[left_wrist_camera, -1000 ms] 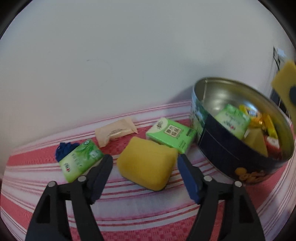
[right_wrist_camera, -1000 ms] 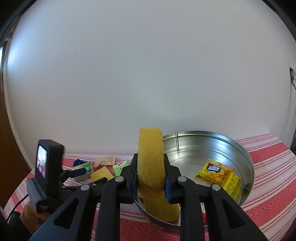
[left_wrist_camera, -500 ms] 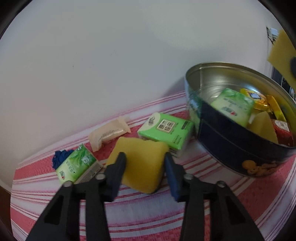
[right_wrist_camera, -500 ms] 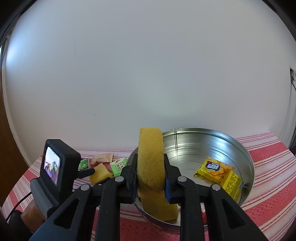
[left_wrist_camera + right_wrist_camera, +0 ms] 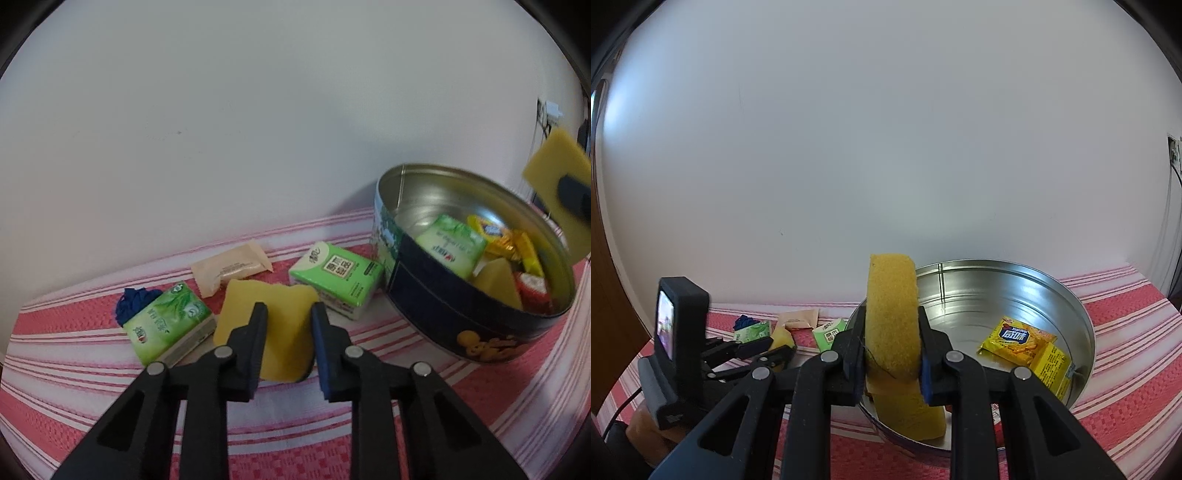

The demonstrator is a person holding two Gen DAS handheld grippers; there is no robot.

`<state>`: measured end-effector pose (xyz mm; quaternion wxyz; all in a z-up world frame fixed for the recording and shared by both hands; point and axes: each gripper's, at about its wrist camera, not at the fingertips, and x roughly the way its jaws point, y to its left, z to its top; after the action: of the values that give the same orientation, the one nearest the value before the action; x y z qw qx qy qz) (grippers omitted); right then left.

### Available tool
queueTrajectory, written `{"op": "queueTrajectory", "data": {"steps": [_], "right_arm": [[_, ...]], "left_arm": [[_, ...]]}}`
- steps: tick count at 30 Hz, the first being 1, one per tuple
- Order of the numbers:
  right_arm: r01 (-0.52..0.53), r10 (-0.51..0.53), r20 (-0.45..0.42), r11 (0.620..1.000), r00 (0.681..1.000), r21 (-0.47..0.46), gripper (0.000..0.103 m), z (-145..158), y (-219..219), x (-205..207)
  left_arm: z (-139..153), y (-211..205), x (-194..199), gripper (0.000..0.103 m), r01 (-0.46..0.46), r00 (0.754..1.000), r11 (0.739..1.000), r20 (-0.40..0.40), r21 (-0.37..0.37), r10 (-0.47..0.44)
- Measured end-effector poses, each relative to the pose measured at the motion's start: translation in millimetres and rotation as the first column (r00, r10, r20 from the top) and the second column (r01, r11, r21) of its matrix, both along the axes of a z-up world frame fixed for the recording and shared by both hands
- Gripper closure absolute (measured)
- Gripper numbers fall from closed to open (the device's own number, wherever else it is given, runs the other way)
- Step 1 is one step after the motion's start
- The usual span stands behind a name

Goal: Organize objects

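Observation:
My left gripper [image 5: 285, 314] is shut on a yellow sponge [image 5: 280, 317] that lies on the red striped cloth [image 5: 295, 435]. Its jaws pinch the sponge's near part. My right gripper [image 5: 891, 325] is shut on a second yellow sponge [image 5: 892, 314], held upright over the near rim of the round metal tin [image 5: 1082, 321]. That sponge also shows at the right edge of the left wrist view [image 5: 557, 166]. The tin [image 5: 443, 295] holds a green tissue pack [image 5: 450, 245], another yellow sponge [image 5: 496, 282] and several snack packets [image 5: 517, 247].
Two green tissue packs [image 5: 168, 325] [image 5: 338, 273], a beige sachet [image 5: 231, 267] and a blue crumpled thing [image 5: 129, 301] lie on the cloth left of the tin. A white wall stands close behind. The left gripper and hand show in the right wrist view [image 5: 750, 350].
My left gripper has moved in and closed its jaws from wide open onto the yellow sponge on the cloth. My right gripper keeps its sponge over the tin, almost still.

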<state>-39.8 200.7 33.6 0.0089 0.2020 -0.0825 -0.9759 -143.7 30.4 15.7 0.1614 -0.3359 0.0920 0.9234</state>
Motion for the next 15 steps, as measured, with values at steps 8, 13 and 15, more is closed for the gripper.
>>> {"op": "queueTrajectory", "data": {"steps": [8,13,15], "right_arm": [[-0.002,0.002,-0.001,1.0,1.0,-0.003,0.079,-1,-1,1],[0.004,-0.004,-0.01,1.0,1.0,0.002,0.079,3,-1,3],[0.01,-0.01,-0.016,1.0,1.0,-0.003,0.079,5,2,5]], "left_arm": [[18,-8,9,0.081,0.014,0.999,0.998,-0.034,0.062,-0.012],[31,-1,21,0.081,0.042,0.997,0.996,-0.071,0.075,-0.036],[40,3,27,0.081,0.058,0.994,0.995,-0.093,0.079,-0.051]]}}
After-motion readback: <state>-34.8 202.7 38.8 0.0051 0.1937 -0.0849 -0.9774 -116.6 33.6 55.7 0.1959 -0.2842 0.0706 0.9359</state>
